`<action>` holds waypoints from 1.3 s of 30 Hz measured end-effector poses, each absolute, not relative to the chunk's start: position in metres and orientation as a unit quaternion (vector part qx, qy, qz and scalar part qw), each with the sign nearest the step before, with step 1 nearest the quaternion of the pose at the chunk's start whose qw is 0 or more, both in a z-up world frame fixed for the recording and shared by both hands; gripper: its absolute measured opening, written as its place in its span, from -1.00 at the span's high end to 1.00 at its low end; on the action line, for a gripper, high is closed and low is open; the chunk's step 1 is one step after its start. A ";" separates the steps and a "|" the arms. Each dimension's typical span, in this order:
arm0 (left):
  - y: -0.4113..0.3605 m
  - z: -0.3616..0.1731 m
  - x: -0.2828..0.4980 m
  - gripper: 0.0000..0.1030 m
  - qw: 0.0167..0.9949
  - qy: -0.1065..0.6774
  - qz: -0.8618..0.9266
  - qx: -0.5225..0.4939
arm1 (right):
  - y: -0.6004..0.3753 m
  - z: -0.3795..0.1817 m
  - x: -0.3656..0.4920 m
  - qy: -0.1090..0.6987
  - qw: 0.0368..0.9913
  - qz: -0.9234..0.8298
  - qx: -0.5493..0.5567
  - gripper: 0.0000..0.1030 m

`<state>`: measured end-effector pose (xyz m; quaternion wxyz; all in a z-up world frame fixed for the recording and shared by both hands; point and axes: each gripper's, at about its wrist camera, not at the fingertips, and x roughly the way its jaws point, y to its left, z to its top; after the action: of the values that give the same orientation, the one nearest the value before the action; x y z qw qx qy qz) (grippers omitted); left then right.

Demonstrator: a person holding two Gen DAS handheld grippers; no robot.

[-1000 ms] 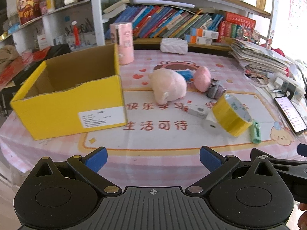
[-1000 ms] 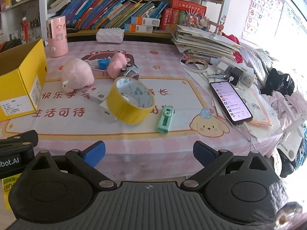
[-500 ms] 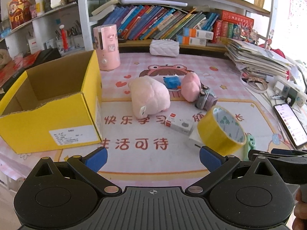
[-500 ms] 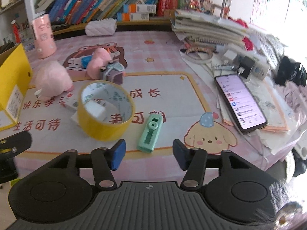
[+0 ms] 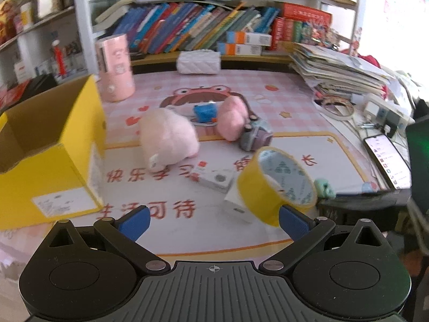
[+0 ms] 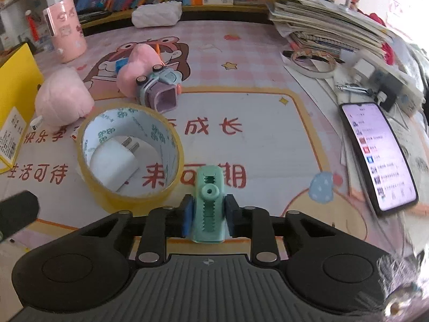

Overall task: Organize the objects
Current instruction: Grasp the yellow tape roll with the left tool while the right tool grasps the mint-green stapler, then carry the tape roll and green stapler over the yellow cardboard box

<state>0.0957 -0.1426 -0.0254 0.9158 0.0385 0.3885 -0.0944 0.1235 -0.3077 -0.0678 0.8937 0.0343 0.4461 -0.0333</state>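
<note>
My right gripper (image 6: 207,218) is shut on a mint-green correction-tape dispenser (image 6: 209,201), which lies on the pink table mat near the front edge. Just to its left stands a yellow tape roll (image 6: 107,196) with a white plug charger (image 6: 114,163) inside it. My left gripper (image 5: 214,222) hangs open above the mat's front edge with nothing between its fingers; the tape roll (image 5: 257,196) is just beyond its right finger. An open yellow cardboard box (image 5: 45,177) stands at the left. A large pink plush (image 5: 167,138), a smaller pink plush (image 6: 136,67) and a grey-purple toy (image 6: 161,88) lie mid-table.
A small white box (image 5: 214,178) lies before the large plush. A pink cylinder (image 5: 115,69) and a white pouch (image 5: 199,61) stand at the back below the bookshelf. A lit phone (image 6: 378,153), a paper stack (image 6: 327,26) and a power strip (image 6: 388,86) crowd the right side.
My right gripper moved forward and down to the green dispenser and shut on it. My left gripper slid to the right, so the yellow box now sits further left in its view.
</note>
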 end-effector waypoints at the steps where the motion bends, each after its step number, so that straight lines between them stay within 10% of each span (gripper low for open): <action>1: -0.148 -0.026 0.097 -0.99 0.915 0.389 -0.099 0.045 | -0.313 -0.065 0.123 0.439 0.897 -0.038 0.037 0.55; 20: -0.240 -0.071 0.141 -0.90 0.883 0.409 -0.131 0.187 | -0.376 -0.027 0.121 0.358 0.931 -0.049 0.047 0.55; 39: -0.144 -0.014 0.122 -0.72 0.949 0.309 -0.059 0.010 | -0.335 -0.022 0.117 0.357 0.933 -0.026 0.043 0.55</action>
<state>0.1220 -0.1443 -0.0140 0.9492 0.0095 0.3090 -0.0585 0.1172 -0.3348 -0.0217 0.9329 0.0428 0.3566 -0.0261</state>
